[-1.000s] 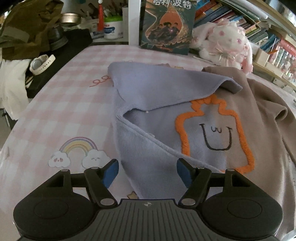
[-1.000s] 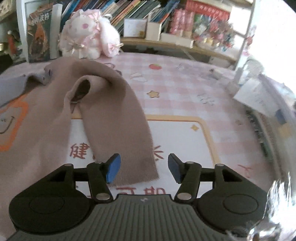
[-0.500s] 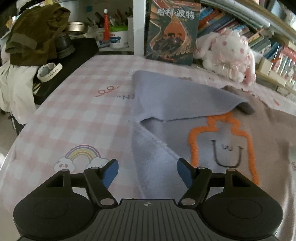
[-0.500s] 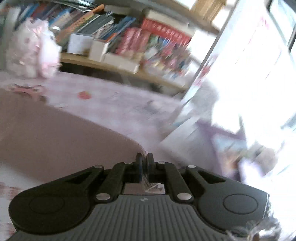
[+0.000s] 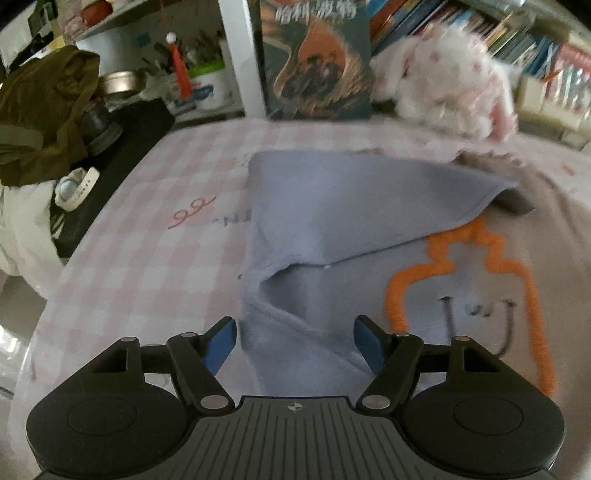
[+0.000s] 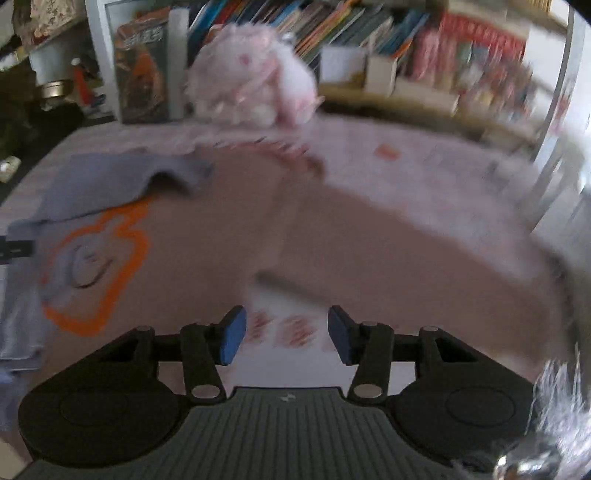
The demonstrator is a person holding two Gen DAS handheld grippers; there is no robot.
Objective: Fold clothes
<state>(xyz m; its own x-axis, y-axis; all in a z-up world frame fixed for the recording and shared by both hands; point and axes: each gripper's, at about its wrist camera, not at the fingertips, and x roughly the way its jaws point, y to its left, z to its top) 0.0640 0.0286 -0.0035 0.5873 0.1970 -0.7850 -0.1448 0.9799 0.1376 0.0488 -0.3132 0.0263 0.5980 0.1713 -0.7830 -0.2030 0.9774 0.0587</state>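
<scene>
A two-tone sweater (image 5: 554, 236) lies on the pink checked table, lilac on its left half and brown on its right, with an orange outlined face motif (image 5: 480, 295). Its lilac sleeve (image 5: 351, 206) is folded across the chest. My left gripper (image 5: 294, 343) is open, hovering over the lilac hem with nothing between its fingers. In the right wrist view the brown sleeve (image 6: 406, 236) lies folded across the brown body (image 6: 207, 240), blurred by motion. My right gripper (image 6: 286, 334) is open above the table near the sleeve's end, holding nothing.
A pink and white plush rabbit (image 5: 450, 85) and an upright book (image 5: 317, 59) stand at the table's far edge before bookshelves (image 6: 369, 22). Left of the table are an olive garment (image 5: 40, 114), a white watch (image 5: 75, 186) and dark items. Bare checked cloth (image 5: 155, 258) lies left of the sweater.
My right gripper shut on the brown sleeve's end, swung it over onto the sweater, and has opened and let go. My left gripper stayed open and drifted forward and left slightly.
</scene>
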